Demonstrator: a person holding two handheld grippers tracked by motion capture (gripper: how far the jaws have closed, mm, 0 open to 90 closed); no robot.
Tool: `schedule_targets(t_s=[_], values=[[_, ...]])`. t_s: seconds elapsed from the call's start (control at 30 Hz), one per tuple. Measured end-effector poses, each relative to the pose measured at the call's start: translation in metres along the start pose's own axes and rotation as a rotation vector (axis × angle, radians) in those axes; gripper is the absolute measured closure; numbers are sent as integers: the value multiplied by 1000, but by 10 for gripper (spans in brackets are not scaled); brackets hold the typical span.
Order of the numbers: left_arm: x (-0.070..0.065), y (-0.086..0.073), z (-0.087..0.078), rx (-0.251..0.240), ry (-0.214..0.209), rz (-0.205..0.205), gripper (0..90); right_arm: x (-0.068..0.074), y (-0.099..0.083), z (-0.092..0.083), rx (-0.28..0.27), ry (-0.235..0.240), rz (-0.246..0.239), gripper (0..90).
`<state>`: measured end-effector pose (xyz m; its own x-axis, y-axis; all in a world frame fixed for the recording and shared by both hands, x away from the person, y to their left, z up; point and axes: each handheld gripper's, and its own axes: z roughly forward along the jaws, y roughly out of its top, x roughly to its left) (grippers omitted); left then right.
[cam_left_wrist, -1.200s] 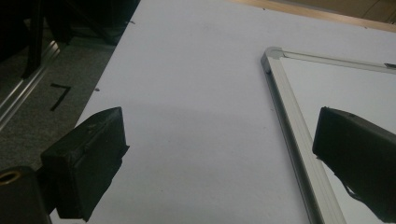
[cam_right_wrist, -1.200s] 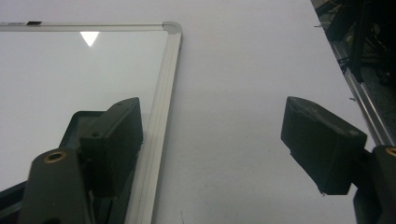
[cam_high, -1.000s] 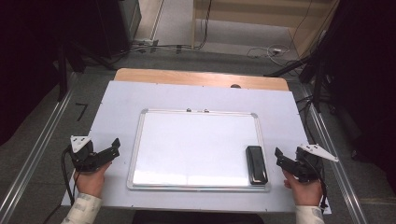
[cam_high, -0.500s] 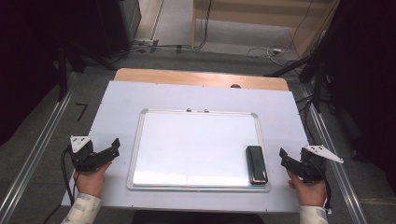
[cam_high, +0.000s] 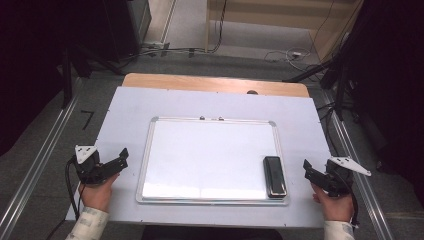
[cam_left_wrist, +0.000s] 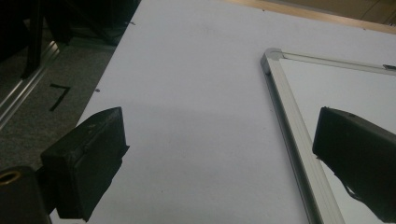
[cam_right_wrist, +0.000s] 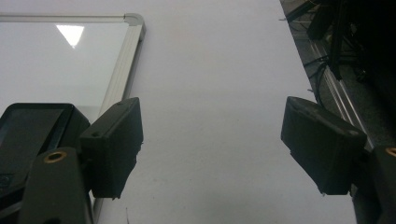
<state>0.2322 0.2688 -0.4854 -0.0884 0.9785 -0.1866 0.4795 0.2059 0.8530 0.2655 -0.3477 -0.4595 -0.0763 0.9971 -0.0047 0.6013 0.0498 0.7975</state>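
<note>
So the eraser (cam_high: 274, 176) sits at the whiteboard's (cam_high: 210, 155) near right corner, long axis running toward the desk's far edge. Right gripper (cam_high: 311, 173) is just beside it, jaws spread wide, nothing held. Left gripper (cam_high: 118, 159), also gaping and empty, waits past the board's opposite edge.

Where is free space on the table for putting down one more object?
The white table sheet is bare behind the whiteboard, and in strips between its frame and each gripper. The board's surface is bare except near the black eraser at its right edge, the most crowded spot.
</note>
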Motion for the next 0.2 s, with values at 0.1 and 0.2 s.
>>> schedule_targets(t_s=[0.1,0.2], values=[[0,0,0,0,0,-2,33,-3,-2,2,7,-14,-2,196],[0,0,0,0,-2,-4,33,-8,-4,6,19,-17,13,194]])
